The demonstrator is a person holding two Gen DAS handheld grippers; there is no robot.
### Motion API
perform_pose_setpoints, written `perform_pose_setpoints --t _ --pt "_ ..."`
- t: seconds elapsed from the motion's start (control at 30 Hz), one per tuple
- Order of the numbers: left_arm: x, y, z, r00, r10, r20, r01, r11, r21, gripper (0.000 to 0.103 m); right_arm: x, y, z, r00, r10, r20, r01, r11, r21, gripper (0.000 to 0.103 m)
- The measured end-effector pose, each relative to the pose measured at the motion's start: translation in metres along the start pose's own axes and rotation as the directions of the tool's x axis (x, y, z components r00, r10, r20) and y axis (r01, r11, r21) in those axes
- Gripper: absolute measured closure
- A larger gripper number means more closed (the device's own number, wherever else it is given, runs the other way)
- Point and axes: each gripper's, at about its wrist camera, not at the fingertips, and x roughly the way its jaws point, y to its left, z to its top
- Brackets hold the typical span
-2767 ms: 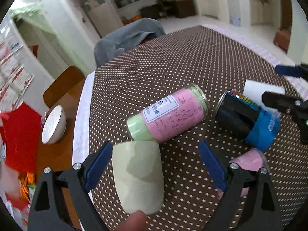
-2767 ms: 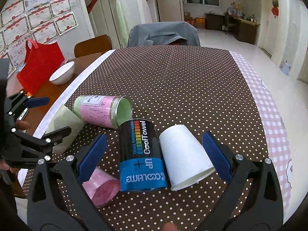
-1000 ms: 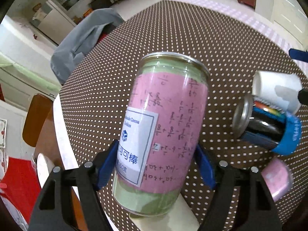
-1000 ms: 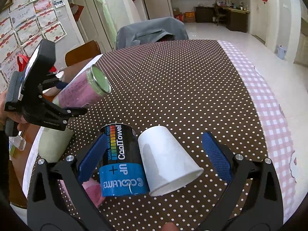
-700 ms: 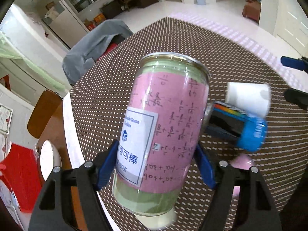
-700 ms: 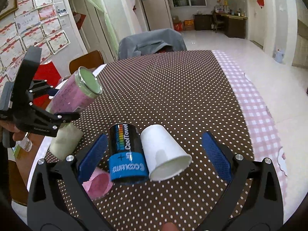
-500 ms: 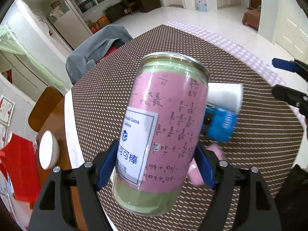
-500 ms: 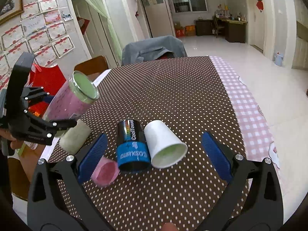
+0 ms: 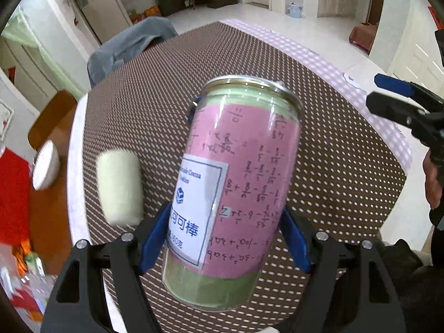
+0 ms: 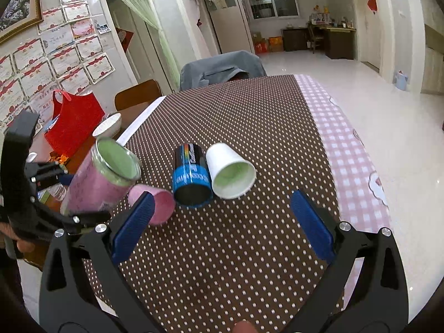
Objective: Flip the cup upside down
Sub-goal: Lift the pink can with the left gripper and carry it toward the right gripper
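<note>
The left claw [image 9: 224, 238] grips the pink-and-green labelled can [image 9: 233, 191] clear above the surface [image 10: 249, 116] near its left edge, long axis tilted with the rimmed end up and away from the claw; the right claw [image 10: 222, 223] hangs open, empty.

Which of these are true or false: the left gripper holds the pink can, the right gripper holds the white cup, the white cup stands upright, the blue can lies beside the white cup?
1. The left gripper holds the pink can. True.
2. The right gripper holds the white cup. False: it is open and empty.
3. The white cup stands upright. False: it lies on its side on the table.
4. The blue can lies beside the white cup. True.
</note>
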Motion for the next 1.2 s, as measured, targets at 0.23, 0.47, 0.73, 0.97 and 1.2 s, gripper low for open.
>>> perform_pose_setpoints --t 0.23,0.47,0.73,0.97,1.2 --pt "0.01 -0.026 -0.023 0.999 -0.047 -0.007 0.046 0.995 -0.085 0.029 -0.011 -0.005 -0.017 1.0 0.004 -0.003 -0.003 1.0 0.005 0.006" --pt "0.027 -0.045 -0.043 0.995 -0.096 -0.003 0.093 0.977 -0.191 0.029 -0.02 -0.008 -0.031 1.0 0.004 -0.002 -0.004 1.0 0.019 0.006" --pt "0.061 -0.064 -0.055 0.993 -0.112 -0.026 0.101 0.955 -0.277 0.029 -0.024 -0.013 -0.046 1.0 -0.004 -0.016 0.005 1.0 0.018 0.006" --pt "0.07 -0.074 -0.053 0.996 -0.087 -0.024 0.076 0.952 -0.298 0.029 -0.02 -0.018 -0.049 1.0 -0.012 -0.028 0.013 1.0 0.028 0.006" --pt "0.058 -0.081 -0.052 1.0 -0.002 -0.016 -0.003 0.957 -0.291 0.015 -0.016 -0.017 -0.052 0.999 -0.002 -0.042 0.004 0.999 0.038 0.006"
